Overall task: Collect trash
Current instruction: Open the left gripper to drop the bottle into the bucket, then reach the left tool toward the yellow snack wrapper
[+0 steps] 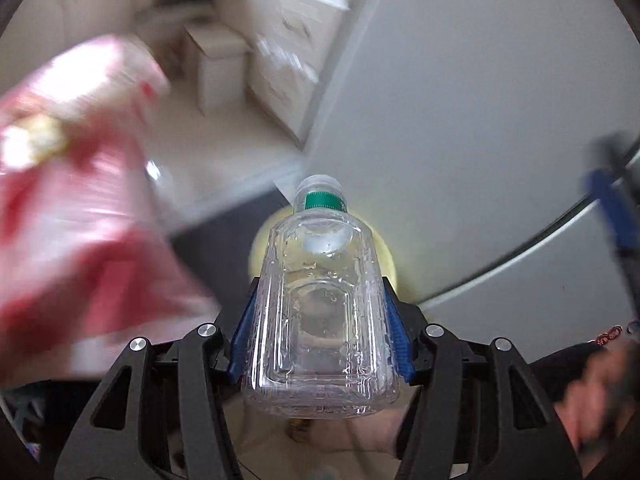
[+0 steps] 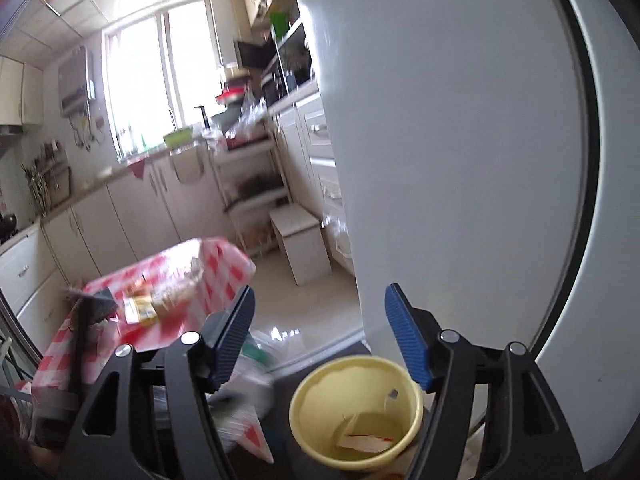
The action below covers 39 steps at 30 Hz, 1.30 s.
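Clamping the clear bottle (image 1: 320,300) sideways, the left gripper (image 1: 320,340) carries it above the yellow cup (image 2: 356,412), while the right gripper (image 2: 320,344) hangs with jaws apart, free for more trash.

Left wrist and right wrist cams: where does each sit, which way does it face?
Left wrist: on the left gripper, looking along its fingers at the clear bottle they clamp, fridge ahead; person's hand at right.
Right wrist: on the right gripper, open, tilted down over the yellow cup, kitchen beyond.
Shared: yellow cup, fridge, red-checked table.
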Motion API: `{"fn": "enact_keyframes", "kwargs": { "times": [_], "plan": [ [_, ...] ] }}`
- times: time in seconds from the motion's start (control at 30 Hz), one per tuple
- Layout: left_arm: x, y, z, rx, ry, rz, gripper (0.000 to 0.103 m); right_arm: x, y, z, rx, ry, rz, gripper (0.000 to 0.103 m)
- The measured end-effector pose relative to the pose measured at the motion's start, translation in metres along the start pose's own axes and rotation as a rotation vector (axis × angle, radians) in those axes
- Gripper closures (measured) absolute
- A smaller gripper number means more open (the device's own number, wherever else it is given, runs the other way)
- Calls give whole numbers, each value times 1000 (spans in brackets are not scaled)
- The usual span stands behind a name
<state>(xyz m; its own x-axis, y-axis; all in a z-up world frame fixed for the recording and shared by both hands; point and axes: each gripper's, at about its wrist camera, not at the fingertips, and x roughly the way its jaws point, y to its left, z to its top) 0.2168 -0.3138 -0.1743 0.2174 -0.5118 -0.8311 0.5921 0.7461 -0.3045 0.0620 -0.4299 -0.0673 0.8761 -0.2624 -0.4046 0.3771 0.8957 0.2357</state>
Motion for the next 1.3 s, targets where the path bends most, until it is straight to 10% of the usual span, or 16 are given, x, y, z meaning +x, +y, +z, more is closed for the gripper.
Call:
{"fn": "enact_keyframes", "kwargs": {
  "times": [0.2, 0.57, 0.9, 1.3],
  "plan": [
    [67, -15, 7, 3, 122, 60, 45, 16, 4, -8, -3, 70, 30, 36],
    [-30, 32, -18, -71, -73, 144, 20, 24, 54, -20, -112, 146, 121, 25],
    [-127, 113, -93, -151, -211, 421, 16, 25, 144, -63, -394, 238, 237, 25],
    [-161, 158, -129, -307, -366, 642, 11, 35, 161, -84, -448, 283, 262, 25]
  ]
}}
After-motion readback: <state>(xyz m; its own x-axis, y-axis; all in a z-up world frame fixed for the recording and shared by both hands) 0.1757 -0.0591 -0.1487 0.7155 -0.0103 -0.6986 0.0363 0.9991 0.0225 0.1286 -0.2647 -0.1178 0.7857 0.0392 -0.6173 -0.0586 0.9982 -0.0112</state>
